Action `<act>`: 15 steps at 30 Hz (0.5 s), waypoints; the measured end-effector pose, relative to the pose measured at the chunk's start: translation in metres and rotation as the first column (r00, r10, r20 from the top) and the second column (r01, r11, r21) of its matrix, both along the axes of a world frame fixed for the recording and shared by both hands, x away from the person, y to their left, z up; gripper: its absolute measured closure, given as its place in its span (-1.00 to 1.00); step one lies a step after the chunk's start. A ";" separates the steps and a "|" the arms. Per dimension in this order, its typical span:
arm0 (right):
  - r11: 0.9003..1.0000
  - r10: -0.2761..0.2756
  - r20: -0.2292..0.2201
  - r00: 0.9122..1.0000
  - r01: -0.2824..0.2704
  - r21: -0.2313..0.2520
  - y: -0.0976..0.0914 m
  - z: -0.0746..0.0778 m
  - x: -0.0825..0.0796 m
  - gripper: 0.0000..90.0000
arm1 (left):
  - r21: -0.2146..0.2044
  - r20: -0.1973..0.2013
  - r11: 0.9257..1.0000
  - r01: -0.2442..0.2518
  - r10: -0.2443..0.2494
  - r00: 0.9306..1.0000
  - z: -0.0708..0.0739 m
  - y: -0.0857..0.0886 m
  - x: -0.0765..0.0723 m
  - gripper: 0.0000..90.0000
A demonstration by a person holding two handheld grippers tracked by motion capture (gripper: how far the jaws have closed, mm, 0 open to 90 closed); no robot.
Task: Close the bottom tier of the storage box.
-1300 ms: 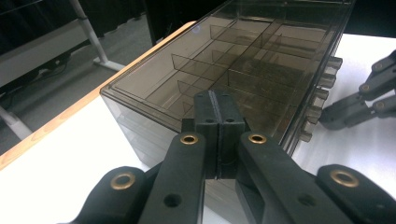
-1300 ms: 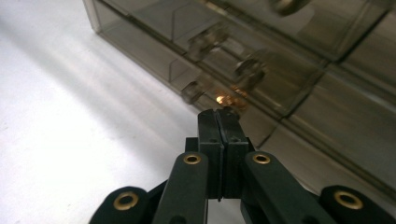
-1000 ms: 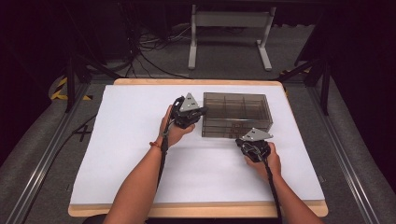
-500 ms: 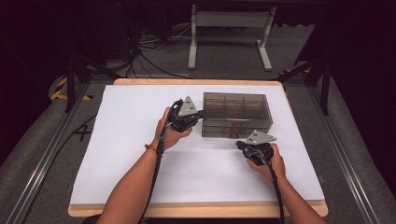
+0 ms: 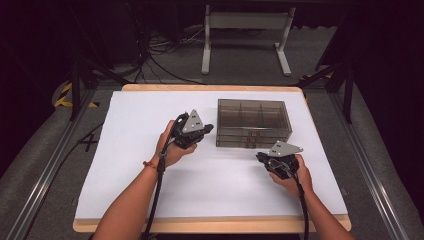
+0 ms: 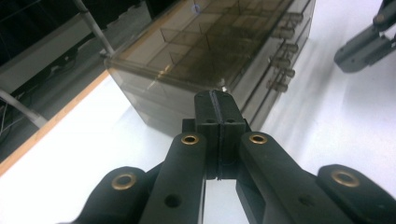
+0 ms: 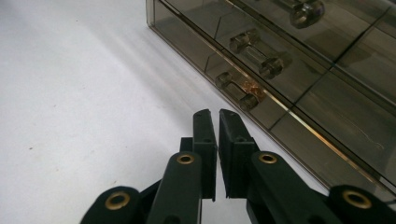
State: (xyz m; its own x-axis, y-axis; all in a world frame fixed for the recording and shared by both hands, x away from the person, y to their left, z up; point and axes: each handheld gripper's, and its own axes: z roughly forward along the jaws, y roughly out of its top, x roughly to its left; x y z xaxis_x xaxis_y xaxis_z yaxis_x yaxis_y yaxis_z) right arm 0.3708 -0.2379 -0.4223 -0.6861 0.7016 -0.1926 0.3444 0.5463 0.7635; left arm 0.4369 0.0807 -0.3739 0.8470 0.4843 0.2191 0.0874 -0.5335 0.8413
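Observation:
A smoky see-through drawer box (image 5: 252, 117) stands on the white table (image 5: 125, 150), right of the middle. My left gripper (image 5: 209, 129) is just left of the box's front left corner, and its jaws are shut with nothing between them. In the left gripper view the left gripper (image 6: 215, 95) points at that corner of the box (image 6: 205, 51). My right gripper (image 5: 260, 157) sits in front of the box near its right end. In the right gripper view the right gripper (image 7: 213, 114) has just been opening to a narrow gap that holds nothing, close to a lower drawer handle (image 7: 238, 91).
Several clear rod handles (image 7: 257, 55) stick out of the drawer fronts. The right gripper (image 6: 369, 39) shows far off in the left gripper view. White table surface spreads to the left and front. A wooden table edge (image 5: 210, 87) runs along the back, with cables and a metal stand on the floor behind.
My left hand has drawn back a little from the box, toward the front left. The right hand has stayed where it was.

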 end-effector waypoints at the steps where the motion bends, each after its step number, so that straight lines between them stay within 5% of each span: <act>1: 1.000 0.004 0.002 1.000 -0.004 -0.002 -0.001 0.000 -0.001 0.88 | 0.006 -0.002 1.000 -0.003 0.003 1.000 -0.001 0.003 -0.002 1.00; 9: 1.000 0.025 0.001 1.000 -0.025 -0.005 -0.006 0.004 -0.007 0.80 | 0.025 -0.021 0.999 -0.020 0.021 1.000 -0.009 0.019 -0.009 0.94; 15: 0.998 0.057 -0.020 0.998 -0.057 -0.001 -0.012 0.003 -0.013 0.56 | 0.053 -0.041 0.998 -0.033 0.035 0.999 -0.017 0.033 -0.017 0.78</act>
